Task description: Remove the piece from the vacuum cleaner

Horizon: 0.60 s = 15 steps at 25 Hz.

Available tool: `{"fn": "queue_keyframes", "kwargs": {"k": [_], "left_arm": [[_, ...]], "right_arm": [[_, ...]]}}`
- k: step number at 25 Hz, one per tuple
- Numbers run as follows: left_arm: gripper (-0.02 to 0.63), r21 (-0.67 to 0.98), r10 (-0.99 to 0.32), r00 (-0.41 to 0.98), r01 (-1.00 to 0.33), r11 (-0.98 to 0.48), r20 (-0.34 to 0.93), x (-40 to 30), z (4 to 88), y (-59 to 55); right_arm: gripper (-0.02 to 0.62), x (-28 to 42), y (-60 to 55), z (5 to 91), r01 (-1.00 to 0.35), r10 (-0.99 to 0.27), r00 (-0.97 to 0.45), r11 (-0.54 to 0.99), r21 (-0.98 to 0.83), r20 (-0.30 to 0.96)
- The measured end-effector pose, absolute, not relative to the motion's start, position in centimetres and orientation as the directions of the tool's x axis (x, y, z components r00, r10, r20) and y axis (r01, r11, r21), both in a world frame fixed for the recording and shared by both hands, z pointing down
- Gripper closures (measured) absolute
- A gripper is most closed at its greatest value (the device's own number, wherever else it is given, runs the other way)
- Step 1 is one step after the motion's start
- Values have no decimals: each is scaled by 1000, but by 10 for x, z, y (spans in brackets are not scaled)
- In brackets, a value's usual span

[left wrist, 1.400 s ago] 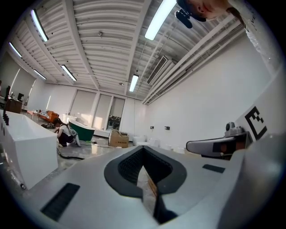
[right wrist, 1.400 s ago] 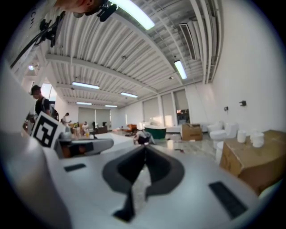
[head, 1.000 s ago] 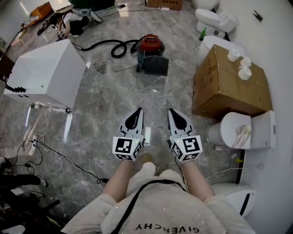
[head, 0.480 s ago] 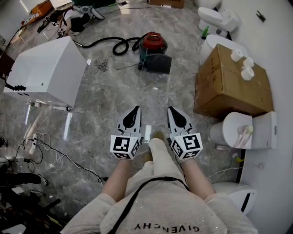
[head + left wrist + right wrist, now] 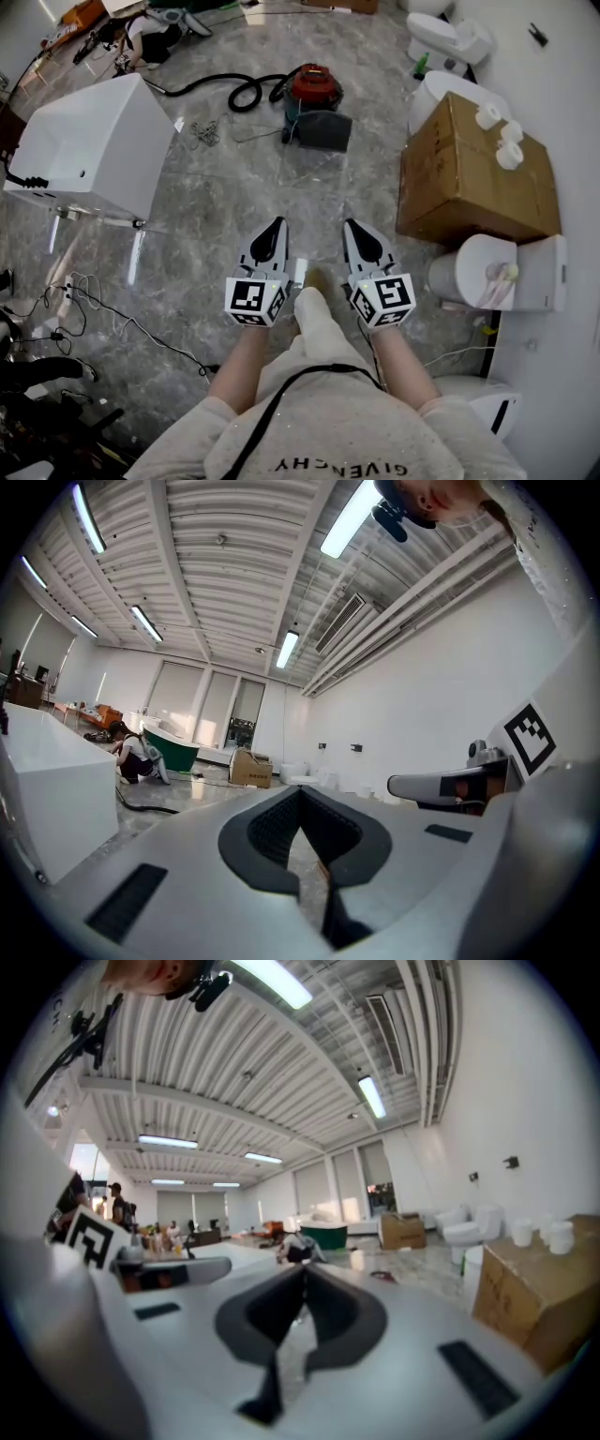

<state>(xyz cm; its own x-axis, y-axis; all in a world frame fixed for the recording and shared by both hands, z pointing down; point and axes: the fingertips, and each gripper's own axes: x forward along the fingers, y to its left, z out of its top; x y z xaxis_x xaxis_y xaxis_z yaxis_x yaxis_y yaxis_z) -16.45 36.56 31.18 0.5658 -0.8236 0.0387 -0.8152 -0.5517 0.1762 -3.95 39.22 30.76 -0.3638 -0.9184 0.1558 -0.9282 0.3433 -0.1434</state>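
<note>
Marble floor, vacuum cleaner well beyond left gripper and right gripper, jaws closed, empty.

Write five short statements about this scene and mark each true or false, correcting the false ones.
1. The left gripper and right gripper are both shut and empty. True.
2. The vacuum cleaner has a blue top. False: its top is red.
3. A black hose lies curled beside the vacuum cleaner. True.
4. The cardboard box stands at the head view's left. False: it stands at the right.
5. The left gripper touches the vacuum cleaner. False: both grippers are well short of it.
</note>
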Motion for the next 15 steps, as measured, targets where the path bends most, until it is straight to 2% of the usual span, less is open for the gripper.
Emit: {"fn": "queue_keyframes", "kwargs": {"k": [15], "left_arm": [[584, 179, -823, 566, -816, -550, 50, -153, 314, 292]], "right_arm": [[583, -30, 319, 313, -924, -912, -374, 351, -149, 168]]}}
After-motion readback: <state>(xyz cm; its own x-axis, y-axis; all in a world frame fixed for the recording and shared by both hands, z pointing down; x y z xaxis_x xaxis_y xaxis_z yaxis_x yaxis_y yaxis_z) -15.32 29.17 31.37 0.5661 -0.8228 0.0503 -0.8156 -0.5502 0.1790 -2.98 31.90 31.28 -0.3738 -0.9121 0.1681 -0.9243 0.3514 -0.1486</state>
